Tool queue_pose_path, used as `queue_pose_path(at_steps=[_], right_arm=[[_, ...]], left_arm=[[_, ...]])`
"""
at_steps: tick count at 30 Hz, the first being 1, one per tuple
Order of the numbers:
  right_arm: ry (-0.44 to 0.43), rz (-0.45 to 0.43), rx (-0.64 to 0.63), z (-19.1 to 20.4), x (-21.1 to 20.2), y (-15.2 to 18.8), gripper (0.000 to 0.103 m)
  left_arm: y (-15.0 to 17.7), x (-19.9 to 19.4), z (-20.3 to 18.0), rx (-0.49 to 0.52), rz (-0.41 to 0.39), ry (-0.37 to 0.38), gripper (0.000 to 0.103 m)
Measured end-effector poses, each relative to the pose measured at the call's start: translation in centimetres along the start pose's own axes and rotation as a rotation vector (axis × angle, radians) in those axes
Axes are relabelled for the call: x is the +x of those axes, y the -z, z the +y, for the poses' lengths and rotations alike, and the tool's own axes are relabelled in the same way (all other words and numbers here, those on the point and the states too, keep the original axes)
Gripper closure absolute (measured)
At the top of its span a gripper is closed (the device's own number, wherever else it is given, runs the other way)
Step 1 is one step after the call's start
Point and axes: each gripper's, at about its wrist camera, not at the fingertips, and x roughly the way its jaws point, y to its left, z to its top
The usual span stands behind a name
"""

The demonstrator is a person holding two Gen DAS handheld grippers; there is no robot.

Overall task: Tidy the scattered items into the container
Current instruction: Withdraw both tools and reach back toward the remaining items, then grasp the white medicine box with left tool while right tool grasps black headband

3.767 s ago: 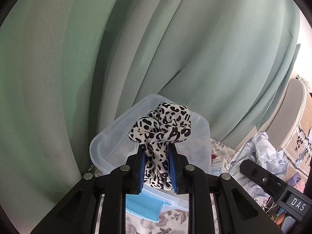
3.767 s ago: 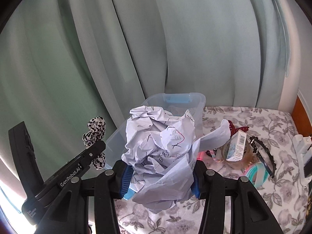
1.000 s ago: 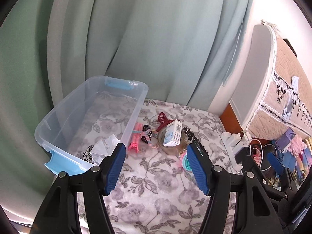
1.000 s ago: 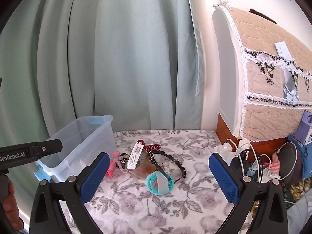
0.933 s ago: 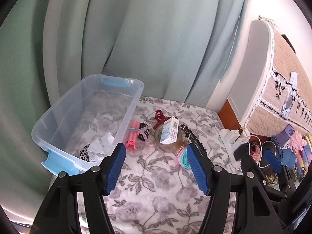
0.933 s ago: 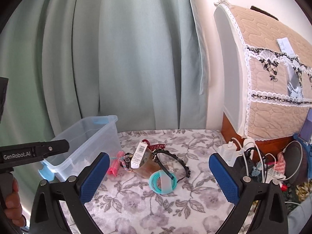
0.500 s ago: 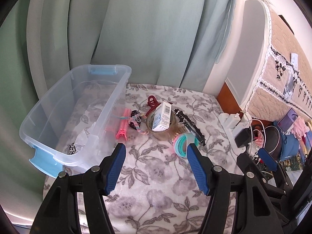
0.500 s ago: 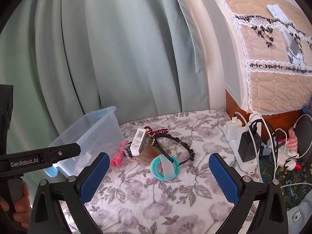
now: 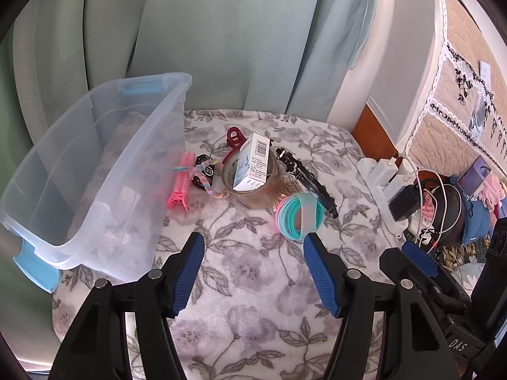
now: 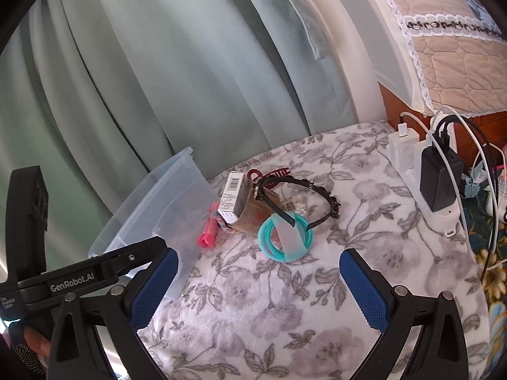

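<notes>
Left wrist view. The left claw stands open with nothing between its blue pads. At its 10 o'clock the clear container rests on the floral-covered counter. At 11 o'clock, just beside the container wall, lies the pink hair roller. At 12 o'clock the tape roll carries the small box tilted in its core, the red hair clip behind it. At 1 o'clock lie the teal hair ties, near the right pad, with the black headband beyond.

Right wrist view. The right claw is likewise open and empty; the teal hair ties lie at its 12 o'clock, the container at 10 o'clock.
</notes>
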Motion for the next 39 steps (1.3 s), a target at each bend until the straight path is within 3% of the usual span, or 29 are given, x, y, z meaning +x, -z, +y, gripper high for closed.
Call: queue_pose_path(at_steps=[6,10,18,34,39], right_arm=[[-0.002,0.040,0.017,-1.6,1.4,0.0,0.000],[0.061,0.080,0.021,-2.3,2.4,-0.2,0.000],[0.058,0.114,0.055,-3.4,4.6,-0.6,0.001],[0.018,0.138,-0.001,-2.7,10.1,-4.8,0.029],[0.072,0.163,0.017,-4.4,12.1,-5.4,0.032]], left_arm=[[-0.3,2.2,-0.2,0.011,0.014,0.000,0.037],[-0.8,3.8,-0.2,0.017,0.023,-0.015,0.037],[-2.4,6.6,-0.3,0.035,0.022,-0.033,0.037],[-6.0,11.2,-0.4,0.067,0.000,-0.057,0.037],[-6.3,12.5,-0.1,0.064,0.005,-0.079,0.037]])
